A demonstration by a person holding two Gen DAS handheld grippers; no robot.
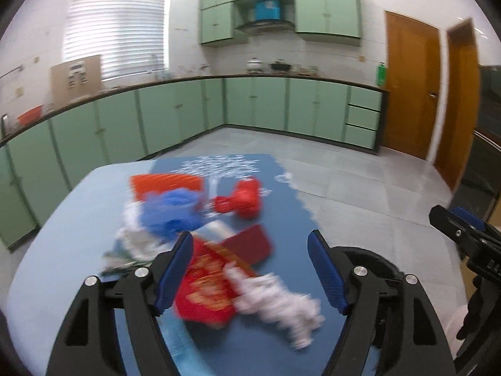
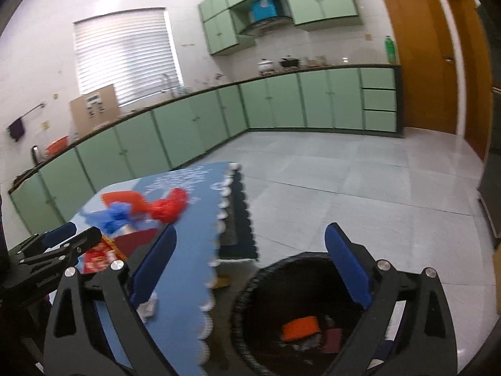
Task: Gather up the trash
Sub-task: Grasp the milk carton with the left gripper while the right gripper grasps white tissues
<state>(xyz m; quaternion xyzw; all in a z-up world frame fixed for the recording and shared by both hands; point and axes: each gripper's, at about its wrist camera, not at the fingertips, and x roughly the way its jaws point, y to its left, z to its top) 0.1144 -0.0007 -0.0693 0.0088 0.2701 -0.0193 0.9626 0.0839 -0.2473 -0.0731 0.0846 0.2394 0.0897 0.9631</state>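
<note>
Trash lies on a blue table cloth (image 1: 281, 206): a crumpled white tissue (image 1: 278, 300), a red printed packet (image 1: 206, 285), a dark red flat piece (image 1: 250, 244), a red crumpled bag (image 1: 242, 199), blue crumpled plastic (image 1: 175, 210) and an orange box (image 1: 166, 185). My left gripper (image 1: 250, 275) is open just above the red packet and the tissue. My right gripper (image 2: 250, 263) is open and empty above a black bin (image 2: 269, 285) on the floor beside the table. An orange item (image 2: 299, 327) and other scraps lie inside the bin. The red bag (image 2: 169, 206) also shows in the right wrist view.
The table's scalloped right edge (image 2: 219, 238) runs close to the bin. A dark mat (image 2: 241, 219) lies on the tiled floor past the bin. Green cabinets (image 1: 175, 116) line the far walls, and a wooden door (image 1: 410, 94) is at the right.
</note>
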